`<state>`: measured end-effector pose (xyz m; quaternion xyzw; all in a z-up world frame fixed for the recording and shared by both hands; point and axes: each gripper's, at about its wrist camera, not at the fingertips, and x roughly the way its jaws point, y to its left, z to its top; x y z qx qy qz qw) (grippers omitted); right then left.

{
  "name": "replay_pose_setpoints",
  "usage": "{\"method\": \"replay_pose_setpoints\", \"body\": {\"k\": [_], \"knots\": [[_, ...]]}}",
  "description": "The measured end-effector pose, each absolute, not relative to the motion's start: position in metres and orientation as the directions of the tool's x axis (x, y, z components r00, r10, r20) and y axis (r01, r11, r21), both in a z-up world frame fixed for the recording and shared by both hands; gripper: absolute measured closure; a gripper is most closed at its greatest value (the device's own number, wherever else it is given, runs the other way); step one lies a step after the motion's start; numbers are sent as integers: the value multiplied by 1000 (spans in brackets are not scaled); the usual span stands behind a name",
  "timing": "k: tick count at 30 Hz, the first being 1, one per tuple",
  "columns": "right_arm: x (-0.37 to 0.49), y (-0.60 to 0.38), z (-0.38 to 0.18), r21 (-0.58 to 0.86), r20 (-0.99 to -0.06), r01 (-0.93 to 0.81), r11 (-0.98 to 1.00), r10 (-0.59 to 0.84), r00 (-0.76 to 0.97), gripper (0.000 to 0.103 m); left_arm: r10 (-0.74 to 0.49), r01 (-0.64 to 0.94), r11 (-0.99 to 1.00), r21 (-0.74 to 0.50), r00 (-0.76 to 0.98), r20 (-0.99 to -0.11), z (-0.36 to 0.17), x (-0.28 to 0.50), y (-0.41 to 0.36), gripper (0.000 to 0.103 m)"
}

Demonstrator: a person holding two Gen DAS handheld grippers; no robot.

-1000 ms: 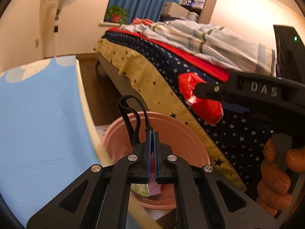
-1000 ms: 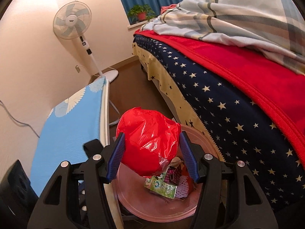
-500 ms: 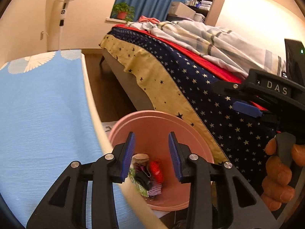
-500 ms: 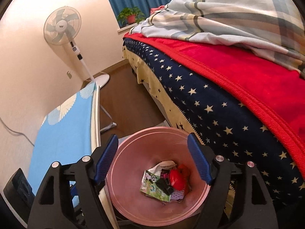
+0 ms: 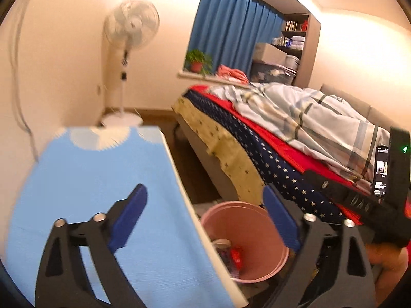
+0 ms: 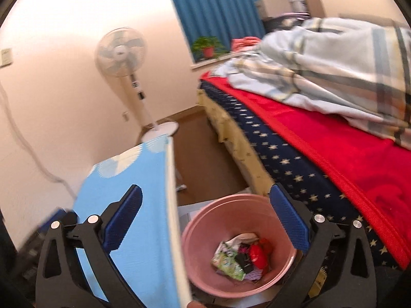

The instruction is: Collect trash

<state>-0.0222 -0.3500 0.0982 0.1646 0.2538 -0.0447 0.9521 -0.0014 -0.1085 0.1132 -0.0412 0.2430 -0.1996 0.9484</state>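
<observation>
The pink bin [image 6: 239,246] is standing on the floor in the gap between the bed [image 6: 321,154] and the blue-covered ironing board [image 6: 123,205], and it is serving as the landmark here. The trash [image 6: 241,255] is lying at the bottom of the bin: a green printed wrapper, something small and black, a red crumpled piece and a pale scrap, all bunched together slightly toward the bed side of the bin floor. No long axis can be read from that heap.

Relative to the bin, the right gripper [image 6: 205,220] is hanging above the rim, looking down into it, so the trash is lying below and just ahead of its fingertips, well clear of them. Its jaws have just been opening and are now standing wide, with nothing between them but the view of the bin and the board's edge. The left gripper [image 5: 205,218] is sitting higher and further toward the board side of the bin; from there the bin [image 5: 244,241] is showing low between its fingers, half hidden by the board's edge [image 5: 190,205]. Its jaws have also just been opening and are spread wide and empty.

Judging from this, both hands have nothing left to drop, and no loose trash is showing outside the bin in either view. The right hand is the nearer to the bin; any next pickup is likely lying away from it, out of view.
</observation>
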Motion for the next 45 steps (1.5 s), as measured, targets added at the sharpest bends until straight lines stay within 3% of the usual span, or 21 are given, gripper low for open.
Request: {"method": "replay_pose_setpoints", "body": {"k": [4, 10, 14, 22, 45], "knots": [[-37, -321, 99, 234, -506, 113, 966, 22, 862, 5, -274, 273, 960, -64, 863, -424, 123, -31, -88, 8], [-66, -281, 70, 100, -534, 55, 993, 7, 846, 5, -126, 77, 989, -125, 882, -454, 85, -62, -49, 8], [-79, -271, 38, 73, -592, 71, 995, -14, 806, 5, -92, 57, 995, -84, 860, -502, 57, -79, -54, 8], [-95, -255, 25, -15, -580, 85, 996, -78, 811, 5, -46, 11, 998, -63, 808, -587, 27, -89, -42, 8], [-91, -256, 25, -39, -564, 111, 993, -114, 818, 5, -45, -8, 996, -84, 792, -609, 14, -87, -37, 8]]}}
